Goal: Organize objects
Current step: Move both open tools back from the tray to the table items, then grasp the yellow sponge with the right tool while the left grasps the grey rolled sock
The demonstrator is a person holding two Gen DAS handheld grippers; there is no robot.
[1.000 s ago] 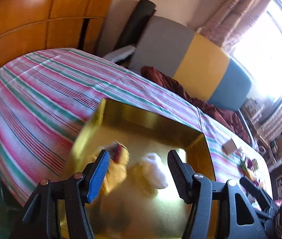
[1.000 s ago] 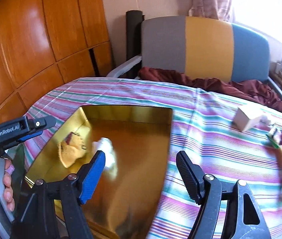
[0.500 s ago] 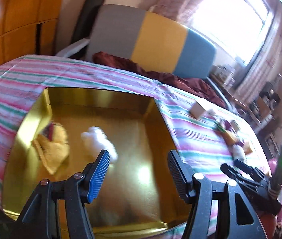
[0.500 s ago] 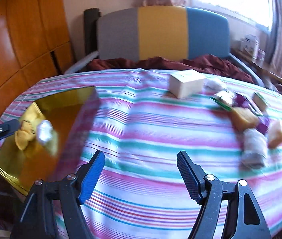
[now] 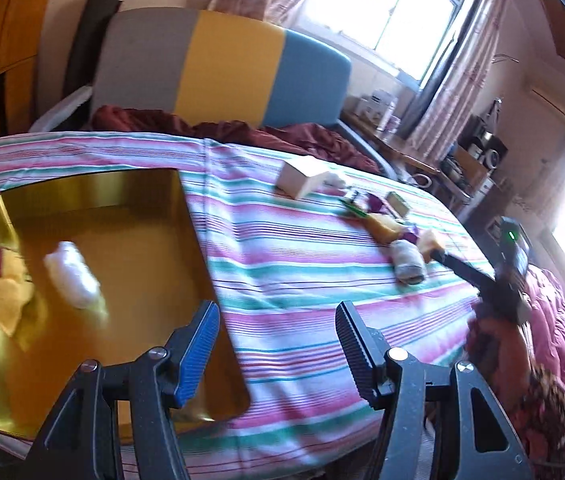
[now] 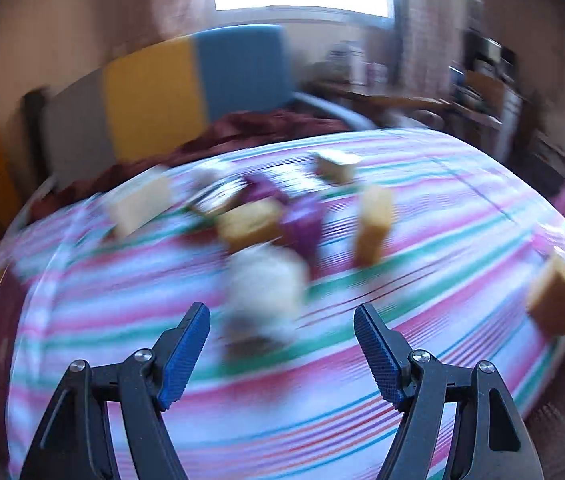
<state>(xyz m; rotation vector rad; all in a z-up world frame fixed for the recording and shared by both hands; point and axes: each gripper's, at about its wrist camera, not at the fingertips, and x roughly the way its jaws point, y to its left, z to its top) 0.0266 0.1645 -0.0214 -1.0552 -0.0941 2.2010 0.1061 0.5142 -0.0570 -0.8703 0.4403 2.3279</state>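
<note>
Gold tray [image 5: 186, 216] holding a white roll [image 5: 72, 274] and yellow cloth [image 5: 6, 296] — other small items [image 5: 398, 240] clustered apart.

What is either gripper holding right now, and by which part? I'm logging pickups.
Nothing is held. The left gripper and right gripper both stand open and empty above the striped cloth.

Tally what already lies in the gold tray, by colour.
Yellow: 1, the yellow soft piece
White: 1, the white soft roll
Total: 2 in the gold tray
</note>
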